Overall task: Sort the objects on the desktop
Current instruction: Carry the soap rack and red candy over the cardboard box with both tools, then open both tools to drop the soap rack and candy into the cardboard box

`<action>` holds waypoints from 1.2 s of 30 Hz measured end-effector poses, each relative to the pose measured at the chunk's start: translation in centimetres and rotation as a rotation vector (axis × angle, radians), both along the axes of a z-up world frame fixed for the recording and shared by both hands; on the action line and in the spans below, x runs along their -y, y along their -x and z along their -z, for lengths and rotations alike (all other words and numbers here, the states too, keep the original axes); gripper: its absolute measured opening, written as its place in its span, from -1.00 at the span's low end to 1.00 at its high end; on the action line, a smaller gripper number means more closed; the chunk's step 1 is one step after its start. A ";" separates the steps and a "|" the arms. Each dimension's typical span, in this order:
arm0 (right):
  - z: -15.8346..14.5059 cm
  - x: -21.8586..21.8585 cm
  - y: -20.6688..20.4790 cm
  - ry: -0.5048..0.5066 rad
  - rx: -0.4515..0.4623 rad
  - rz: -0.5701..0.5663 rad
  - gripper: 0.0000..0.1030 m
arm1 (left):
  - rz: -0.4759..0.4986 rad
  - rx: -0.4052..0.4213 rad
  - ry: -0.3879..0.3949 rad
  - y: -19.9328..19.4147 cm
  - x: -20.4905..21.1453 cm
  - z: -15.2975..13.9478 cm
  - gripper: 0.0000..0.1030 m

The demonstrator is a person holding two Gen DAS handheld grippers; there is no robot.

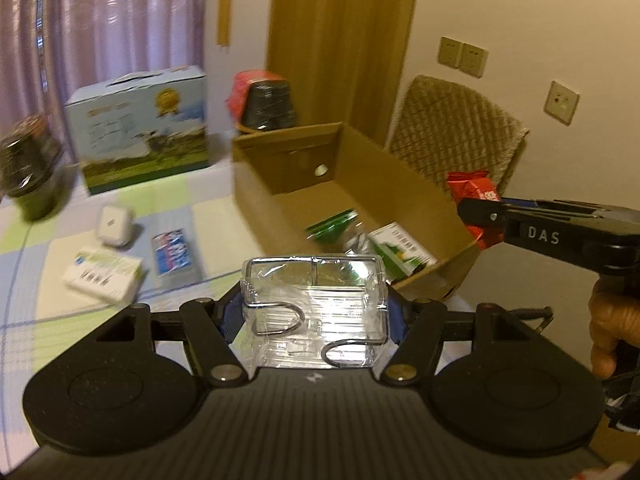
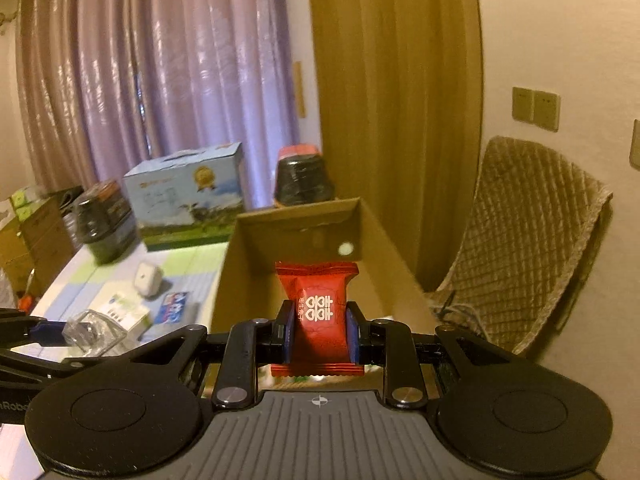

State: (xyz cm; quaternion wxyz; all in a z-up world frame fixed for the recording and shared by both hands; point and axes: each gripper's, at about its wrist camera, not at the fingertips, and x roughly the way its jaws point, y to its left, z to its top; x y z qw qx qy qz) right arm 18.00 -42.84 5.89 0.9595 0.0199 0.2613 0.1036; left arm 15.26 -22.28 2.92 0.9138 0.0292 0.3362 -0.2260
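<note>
Cardboard box (image 1: 400, 200) already holds a few packets, both hand-held grippers clamp loads, left (image 1: 316, 312) a clear case (image 1: 314, 280), right (image 2: 320, 320) a red candy (image 2: 320, 304), while three small items (image 1: 104, 276) wait on the desk (image 1: 40, 248).

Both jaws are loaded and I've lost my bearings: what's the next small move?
Probably open the right gripper: its red candy packet seems to hang over the open cardboard box. The left gripper holds the clear plastic case short of the box.

Right gripper (image 2: 320, 332) clamps red candy packet (image 2: 318, 308) upright, w/ open cardboard box (image 2: 296, 220) (brown) behind; left gripper (image 2: 66, 332) holds clear plastic case (image 2: 94, 332).
</note>
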 end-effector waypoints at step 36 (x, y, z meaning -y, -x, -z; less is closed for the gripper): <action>2.6 3.5 -8.0 -0.050 -0.071 0.018 -0.56 | -0.074 -0.049 0.142 -9.3 4.1 1.7 0.47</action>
